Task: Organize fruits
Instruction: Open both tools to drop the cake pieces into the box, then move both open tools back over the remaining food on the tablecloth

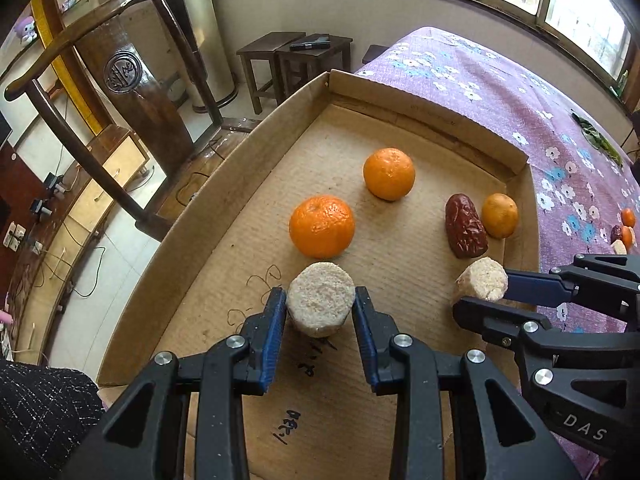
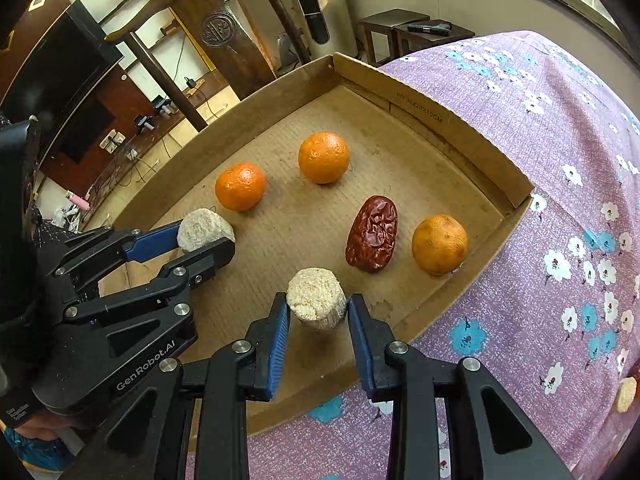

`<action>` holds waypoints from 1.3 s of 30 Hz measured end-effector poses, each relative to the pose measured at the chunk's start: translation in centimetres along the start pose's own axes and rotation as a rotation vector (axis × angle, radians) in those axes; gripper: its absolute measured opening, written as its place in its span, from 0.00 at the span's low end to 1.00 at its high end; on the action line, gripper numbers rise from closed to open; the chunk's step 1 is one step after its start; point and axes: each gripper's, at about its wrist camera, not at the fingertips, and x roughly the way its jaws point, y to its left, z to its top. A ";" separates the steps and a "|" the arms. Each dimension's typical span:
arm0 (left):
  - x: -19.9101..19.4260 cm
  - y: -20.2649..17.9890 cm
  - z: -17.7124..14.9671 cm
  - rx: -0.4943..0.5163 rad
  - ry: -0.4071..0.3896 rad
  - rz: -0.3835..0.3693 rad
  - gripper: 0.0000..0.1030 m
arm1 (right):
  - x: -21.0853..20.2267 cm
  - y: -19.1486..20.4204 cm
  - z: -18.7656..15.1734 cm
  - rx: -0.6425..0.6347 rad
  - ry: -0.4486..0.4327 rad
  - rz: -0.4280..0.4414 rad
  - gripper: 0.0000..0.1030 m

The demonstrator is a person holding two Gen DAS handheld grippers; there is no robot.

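A shallow cardboard tray (image 1: 400,108) (image 2: 440,120) lies on a purple flowered cloth. In it sit two bright oranges (image 1: 322,227) (image 1: 389,174), a smaller dull orange (image 1: 499,216) (image 2: 439,245) and a wrinkled red date (image 1: 465,226) (image 2: 373,233). My left gripper (image 1: 321,307) (image 2: 204,240) is shut on a pale beige cake (image 1: 321,304) (image 2: 204,229) just above the tray floor. My right gripper (image 2: 318,308) (image 1: 486,290) is shut on a second pale beige cake (image 2: 317,298) (image 1: 483,280) near the tray's front right.
More fruit (image 1: 624,228) lies on the cloth to the right of the tray, and one beige piece (image 2: 626,394) shows at the right edge. A dark wooden chair (image 1: 132,92) and stools (image 1: 296,60) stand beyond the tray's left side.
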 end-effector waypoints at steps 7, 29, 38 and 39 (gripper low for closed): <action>0.1 -0.4 0.1 0.018 -0.007 0.022 0.32 | 0.9 -0.1 0.6 0.008 -0.013 -0.004 0.33; -3.5 -7.6 3.3 0.110 -0.094 -0.072 0.80 | -9.3 -7.9 -4.3 0.213 -0.202 -0.110 0.63; -4.2 -16.3 2.5 0.264 -0.081 -0.195 0.80 | -13.7 -14.2 -10.0 0.397 -0.250 -0.224 0.76; -4.3 -17.0 2.3 0.274 -0.080 -0.204 0.80 | -14.0 -14.7 -10.5 0.409 -0.248 -0.235 0.76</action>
